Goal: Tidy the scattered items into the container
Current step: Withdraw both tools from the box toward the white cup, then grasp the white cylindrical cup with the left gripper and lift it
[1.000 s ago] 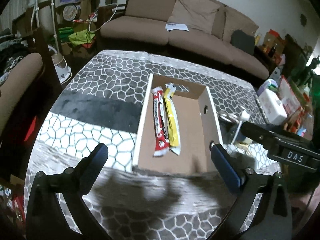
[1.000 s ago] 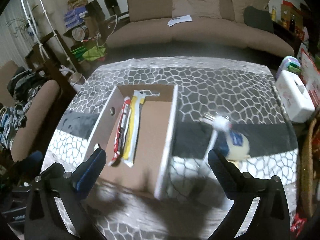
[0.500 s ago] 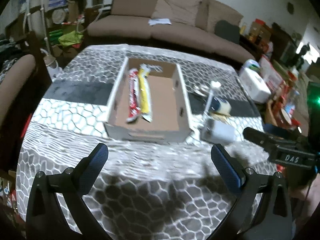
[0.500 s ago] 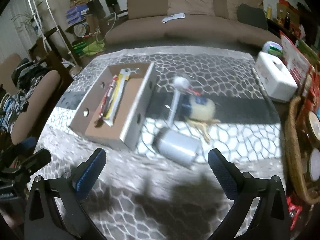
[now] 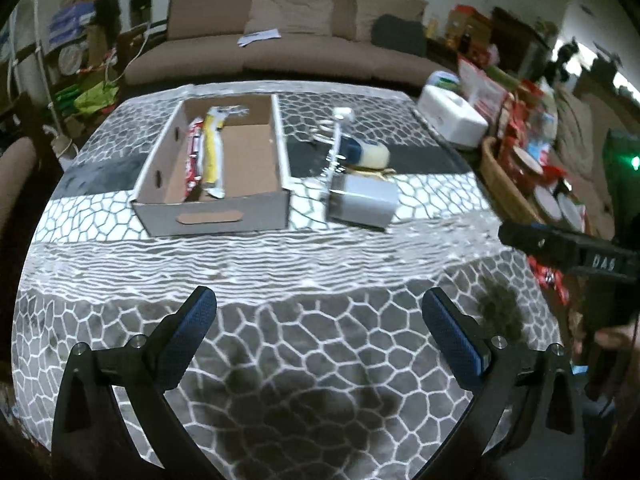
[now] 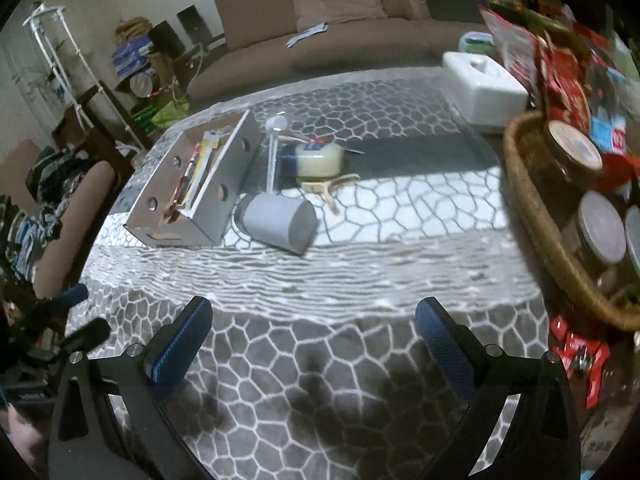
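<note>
An open cardboard box [image 5: 212, 216] [image 6: 208, 216] stands on the patterned table and holds a red bar [image 5: 193, 156] and a yellow bar [image 5: 212, 152]. To its right lie a grey cylinder [image 5: 362, 200] [image 6: 278, 222], a white-handled whisk [image 5: 335, 140] [image 6: 273, 156], a pale yellow bottle [image 5: 370, 155] [image 6: 320, 160] and a wooden utensil [image 6: 332, 186]. My left gripper [image 5: 318, 320] is open and empty, well short of the box. My right gripper [image 6: 312, 320] is open and empty, short of the cylinder.
A white tissue box [image 5: 452, 120] [image 6: 486, 86] sits at the table's far right. A wicker basket [image 6: 536, 216] with jars and red packets stands at the right edge. A brown sofa [image 5: 288, 40] is behind the table. The right gripper also shows in the left wrist view [image 5: 568, 248].
Both grippers have pulled back from the box toward the table's near edge, still open. The box and the items to its right now look farther away.
</note>
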A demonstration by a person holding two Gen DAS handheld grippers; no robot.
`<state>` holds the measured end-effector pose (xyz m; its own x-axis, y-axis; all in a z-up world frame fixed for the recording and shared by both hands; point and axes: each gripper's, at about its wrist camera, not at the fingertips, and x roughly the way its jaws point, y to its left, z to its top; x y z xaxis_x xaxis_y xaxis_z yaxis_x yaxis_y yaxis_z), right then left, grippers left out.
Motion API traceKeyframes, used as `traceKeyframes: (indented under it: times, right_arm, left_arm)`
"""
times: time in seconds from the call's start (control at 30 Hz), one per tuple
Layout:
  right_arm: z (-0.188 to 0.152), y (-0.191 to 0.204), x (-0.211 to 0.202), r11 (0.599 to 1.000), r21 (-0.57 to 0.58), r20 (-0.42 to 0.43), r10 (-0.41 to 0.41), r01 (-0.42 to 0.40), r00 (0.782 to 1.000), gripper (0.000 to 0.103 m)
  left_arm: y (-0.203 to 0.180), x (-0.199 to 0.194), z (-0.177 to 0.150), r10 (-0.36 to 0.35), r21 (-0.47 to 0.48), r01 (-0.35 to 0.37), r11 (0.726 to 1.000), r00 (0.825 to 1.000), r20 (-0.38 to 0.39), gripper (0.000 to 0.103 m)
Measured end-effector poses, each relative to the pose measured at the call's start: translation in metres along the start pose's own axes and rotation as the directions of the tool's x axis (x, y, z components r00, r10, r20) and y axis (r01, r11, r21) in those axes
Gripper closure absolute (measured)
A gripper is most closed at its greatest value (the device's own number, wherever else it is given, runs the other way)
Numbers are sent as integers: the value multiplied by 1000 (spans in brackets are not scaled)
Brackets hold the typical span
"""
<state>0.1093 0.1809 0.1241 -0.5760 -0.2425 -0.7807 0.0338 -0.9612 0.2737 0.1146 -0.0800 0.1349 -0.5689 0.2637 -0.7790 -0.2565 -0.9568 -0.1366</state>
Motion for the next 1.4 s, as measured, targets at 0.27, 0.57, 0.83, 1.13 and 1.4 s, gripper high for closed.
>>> traceKeyframes:
  times: [0.27,0.57,0.83,1.13,1.4]
  right_arm:
    - [19,-23,15,998,35,33,46,-48,998,0]
    - [39,-53,39,997,37,40,60,-61,997,0]
    - [43,-46,38,994,-2,24,109,-109,994,0]
    - [44,-63,31,994,50,47,91,-93,995,0]
    - [37,-67,41,998,28,15,59,-60,998,0]
  left_arm:
    - [-43,47,12,-67,22,65,998,996,63,0]
    - [-65,126,40,51,19,-53,998,994,100,0]
    - [-50,158,53,42,-16,-41,999,994,104,0]
    - [-77,158,52,45,84,-61,995,982,181,0]
    - [-70,166,57,121,59,-136,989,971,205,0]
